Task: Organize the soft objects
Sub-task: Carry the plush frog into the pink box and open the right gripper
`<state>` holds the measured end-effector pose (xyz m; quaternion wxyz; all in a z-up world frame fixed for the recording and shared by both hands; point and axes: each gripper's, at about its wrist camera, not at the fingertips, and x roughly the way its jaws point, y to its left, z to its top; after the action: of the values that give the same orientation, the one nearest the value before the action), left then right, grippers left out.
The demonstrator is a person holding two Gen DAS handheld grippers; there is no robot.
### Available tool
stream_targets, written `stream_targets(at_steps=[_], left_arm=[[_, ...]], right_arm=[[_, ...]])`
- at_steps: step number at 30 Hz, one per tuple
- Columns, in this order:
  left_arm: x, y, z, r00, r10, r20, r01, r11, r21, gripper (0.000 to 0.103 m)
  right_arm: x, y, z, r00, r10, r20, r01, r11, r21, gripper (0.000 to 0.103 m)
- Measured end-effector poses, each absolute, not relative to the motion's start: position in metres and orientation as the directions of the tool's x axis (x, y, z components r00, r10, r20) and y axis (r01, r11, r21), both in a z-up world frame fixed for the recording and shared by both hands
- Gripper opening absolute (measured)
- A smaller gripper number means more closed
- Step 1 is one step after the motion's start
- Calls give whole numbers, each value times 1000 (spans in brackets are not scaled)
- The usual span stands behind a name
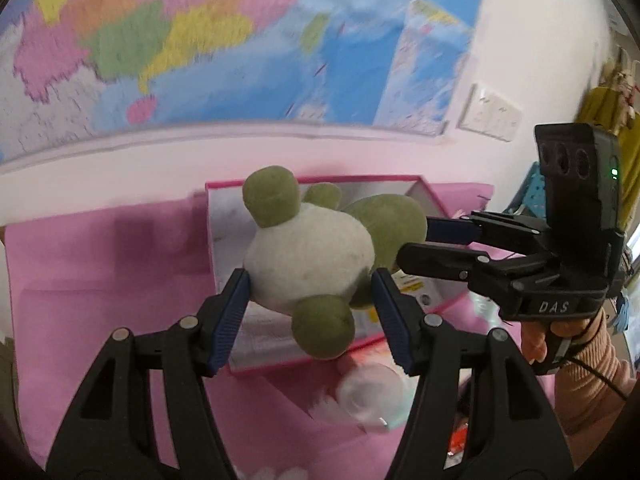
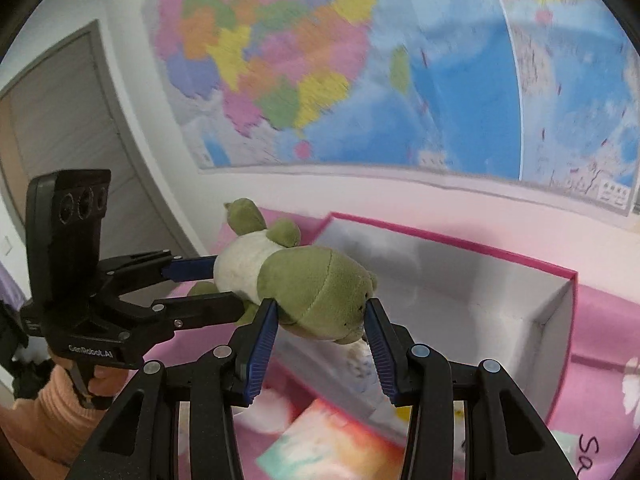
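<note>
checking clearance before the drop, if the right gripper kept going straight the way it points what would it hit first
Likely the open pink box: the right gripper, shut on the plush turtle, aims into its white interior, though depth is unclear.

Both tongs, left (image 1: 310,312) and right (image 1: 412,246), clamp the plush turtle (image 1: 316,256) above the pink box (image 1: 224,248).

Wall map (image 1: 240,40) is smeared by motion blur; its lettering cannot be read. Box (image 2: 552,320) floor is partly hidden behind the plush turtle (image 2: 320,292). A clear rounded item (image 1: 372,396) below the box is blurred and cannot be identified. The printed packet (image 2: 328,444) is cut off behind the tongs' arms.
</note>
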<state>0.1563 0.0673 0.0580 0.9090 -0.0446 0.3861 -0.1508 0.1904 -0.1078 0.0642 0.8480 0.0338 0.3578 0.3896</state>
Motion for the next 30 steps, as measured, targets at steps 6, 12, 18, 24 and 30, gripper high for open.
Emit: stream_targets(at_steps=[6,12,18,24,30], left_arm=[[192,76,33,618,-296,-728,186,955,-231,64],[208,70,18,616,-232,-753,141,973,-185,64],[193,67,23,668,-187,-720,121,982,-143,64],[157,70,44,720,-197,-666,122,980,-158,64],[95,58,73,758,-289,-584,231,957,-173,64]], right_arm=[[224,-93,41,435,647,-626,-607,724,327,45],[256,-86,14,413,586,-697,-522,779,346,45],[252,-97,13,443,555,-704,-488,808,330,45],[217,-123,32,437,603,-668,-538,770,343,46],[161,-160,61,426,675,-602,-605,708,365,47]])
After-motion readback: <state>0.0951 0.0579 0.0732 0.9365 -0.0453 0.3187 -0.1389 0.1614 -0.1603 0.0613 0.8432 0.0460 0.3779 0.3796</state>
